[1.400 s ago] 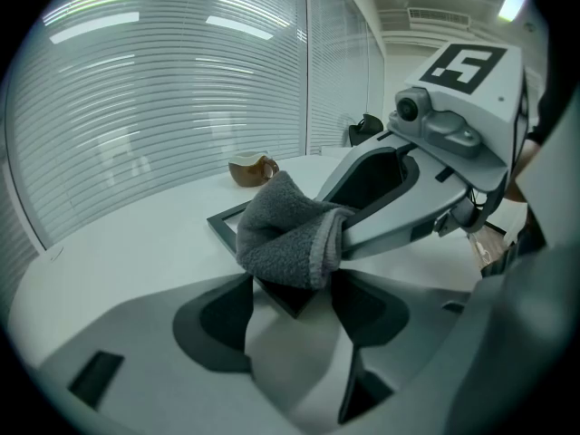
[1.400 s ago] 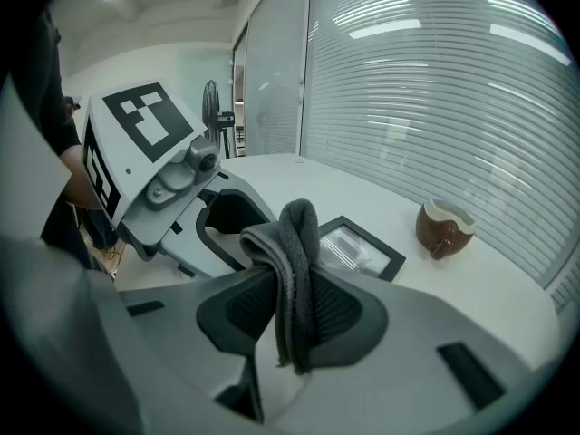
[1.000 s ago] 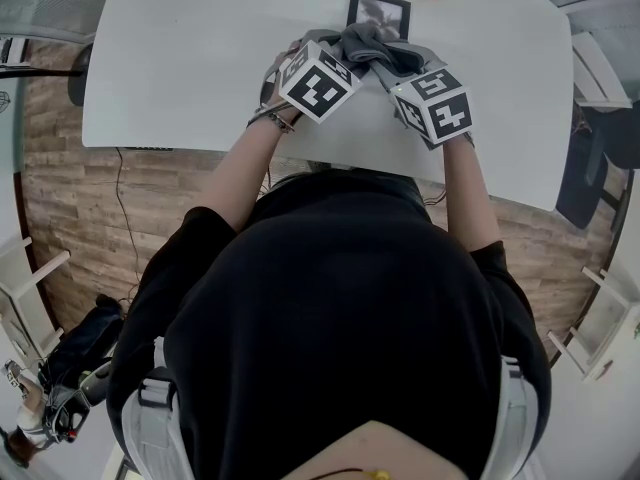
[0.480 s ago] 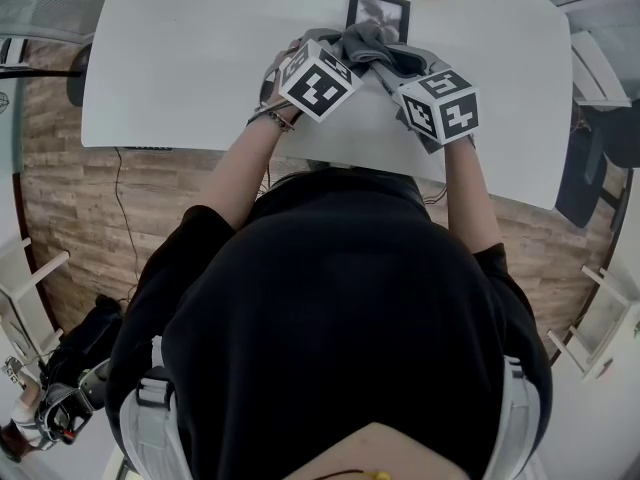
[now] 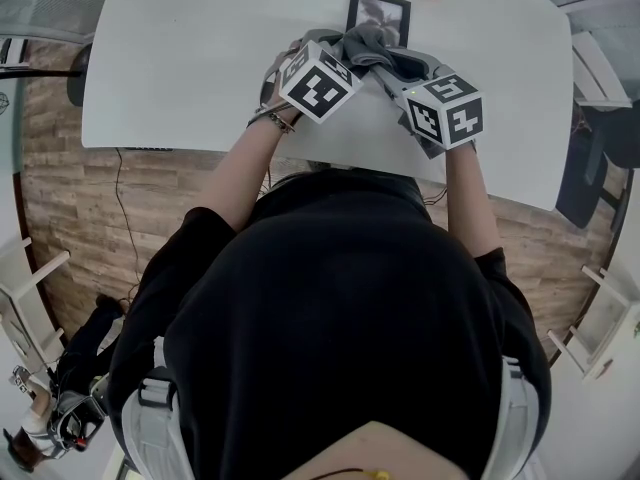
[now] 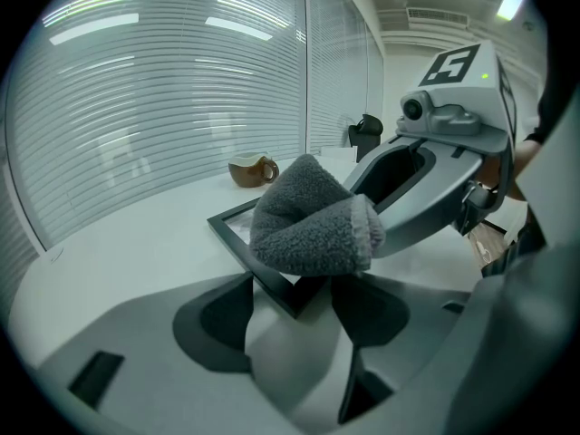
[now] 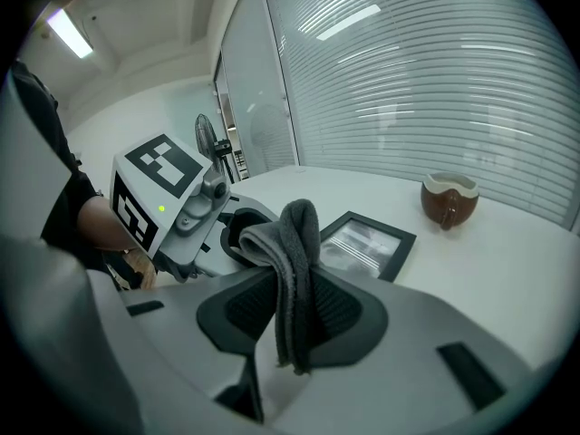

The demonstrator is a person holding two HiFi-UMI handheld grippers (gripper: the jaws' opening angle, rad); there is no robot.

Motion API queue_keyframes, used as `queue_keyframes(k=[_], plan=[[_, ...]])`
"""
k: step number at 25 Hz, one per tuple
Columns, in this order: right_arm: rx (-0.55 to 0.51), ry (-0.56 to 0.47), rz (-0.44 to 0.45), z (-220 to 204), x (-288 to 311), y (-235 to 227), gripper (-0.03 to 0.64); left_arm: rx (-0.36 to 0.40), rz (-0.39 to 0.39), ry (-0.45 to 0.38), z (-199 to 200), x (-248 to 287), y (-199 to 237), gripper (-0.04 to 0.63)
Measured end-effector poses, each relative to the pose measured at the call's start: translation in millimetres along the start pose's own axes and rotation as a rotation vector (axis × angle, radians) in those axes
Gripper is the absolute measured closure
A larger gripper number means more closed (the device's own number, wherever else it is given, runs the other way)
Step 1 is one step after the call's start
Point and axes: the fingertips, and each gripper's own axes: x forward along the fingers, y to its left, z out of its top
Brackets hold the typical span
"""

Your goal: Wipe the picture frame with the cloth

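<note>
the cloth (image 7: pixel 294 243) is pinched tight by the right gripper (image 7: pixel 294 302) and is bunched up over the near end of the picture frame (image 5: pixel 379 13), which is laid flat on the white table (image 5: pixel 200 58). the left gripper (image 6: pixel 292 304) is spread wide, with a corner of the frame between its jaws but not squeezed. if the cloth is pushed hard, the frame could be slid away toward the brown cup (image 7: pixel 449 199), since it is not held. the cloth could also be pulled loose if it is dragged too fast.
</note>
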Motion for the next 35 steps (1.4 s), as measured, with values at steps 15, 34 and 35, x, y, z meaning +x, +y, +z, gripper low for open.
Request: queue_keyframes(k=[15,34,35], plan=[[0.024,-0.004,0.064,0,-8,11,0.517,0.003,0.008,-0.006,0,-2,-2,0.311],[-0.219,-0.087,-0.158,102,5,-54,0.515,0.000,0.004,-0.004,1,-2,-2,0.311],[-0.249,-0.069,-0.174,105,11,-58,0.515,0.000,0.005,-0.004,1,-3,-2,0.311]])
